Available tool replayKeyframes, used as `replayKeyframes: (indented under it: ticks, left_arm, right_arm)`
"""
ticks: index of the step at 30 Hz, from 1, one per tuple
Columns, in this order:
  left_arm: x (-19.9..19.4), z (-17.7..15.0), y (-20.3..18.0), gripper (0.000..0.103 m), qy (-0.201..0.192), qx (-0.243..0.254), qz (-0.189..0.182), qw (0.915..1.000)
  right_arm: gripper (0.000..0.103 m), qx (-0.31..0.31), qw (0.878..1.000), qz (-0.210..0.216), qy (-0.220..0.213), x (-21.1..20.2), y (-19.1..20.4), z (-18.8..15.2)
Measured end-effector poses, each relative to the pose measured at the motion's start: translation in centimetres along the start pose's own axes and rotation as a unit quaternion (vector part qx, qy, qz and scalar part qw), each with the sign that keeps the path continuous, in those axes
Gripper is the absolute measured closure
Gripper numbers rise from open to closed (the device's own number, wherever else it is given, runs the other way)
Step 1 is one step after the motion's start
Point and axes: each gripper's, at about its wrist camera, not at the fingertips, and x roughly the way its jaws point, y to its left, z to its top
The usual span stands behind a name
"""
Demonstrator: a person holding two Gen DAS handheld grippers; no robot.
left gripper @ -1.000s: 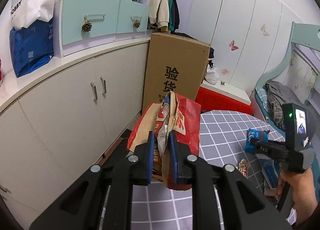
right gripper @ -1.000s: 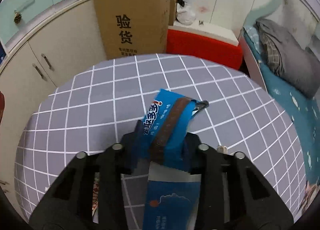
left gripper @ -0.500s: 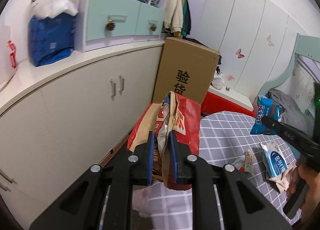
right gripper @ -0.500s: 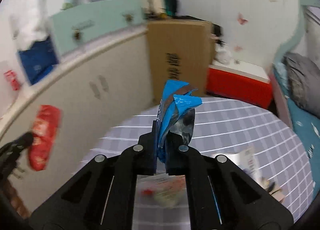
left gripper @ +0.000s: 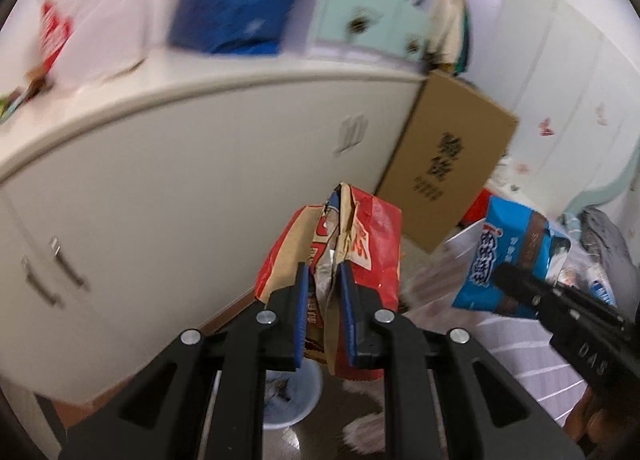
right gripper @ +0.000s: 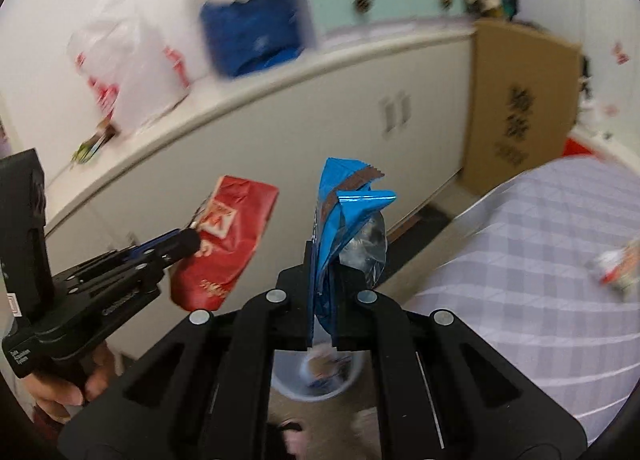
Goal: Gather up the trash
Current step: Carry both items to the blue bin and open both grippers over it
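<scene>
My left gripper (left gripper: pixel 323 314) is shut on a crumpled red and brown snack bag (left gripper: pixel 362 238) and holds it in the air; the bag also shows in the right wrist view (right gripper: pixel 224 256). My right gripper (right gripper: pixel 322 302) is shut on a blue wrapper (right gripper: pixel 342 220), seen in the left wrist view (left gripper: pixel 516 256) to the right of the red bag. A pale round bin (left gripper: pixel 294 396) stands on the floor below both grippers, with some trash in it (right gripper: pixel 320 370).
White cabinets (left gripper: pixel 180 188) run along the left. A tall cardboard box (left gripper: pixel 448 156) leans by them. The round table with a grey checked cloth (right gripper: pixel 540 272) is on the right, with a small wrapper (right gripper: pixel 614 266) on it. Bags sit on the counter (right gripper: pixel 132 60).
Both grippers have swung left, away from the table, and now hang over the floor bin by the cabinets, each still holding its wrapper.
</scene>
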Motion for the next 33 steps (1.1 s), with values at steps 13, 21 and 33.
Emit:
replayKeyframes:
  ticks: [13, 21, 33]
  left_arm:
    - [11.6, -11.2, 11.6, 0.088, 0.145, -0.085, 0.074, 0.9830]
    - [17.3, -14.4, 13.6, 0.088, 0.200, -0.105, 0.084, 0.9704]
    - [20.2, -16.2, 13.6, 0.088, 0.234, -0.106, 0.081, 0.9629]
  right_arm:
    - [0.097, 0.029, 0.986, 0.018, 0.165, 17.0, 4.8, -12.5]
    - [0.081, 0.069, 0.973, 0.000, 0.219, 23.4, 3.0, -16.4]
    - [0.049, 0.084, 0.969, -0.007, 0.233, 25.6, 2.0, -18.2]
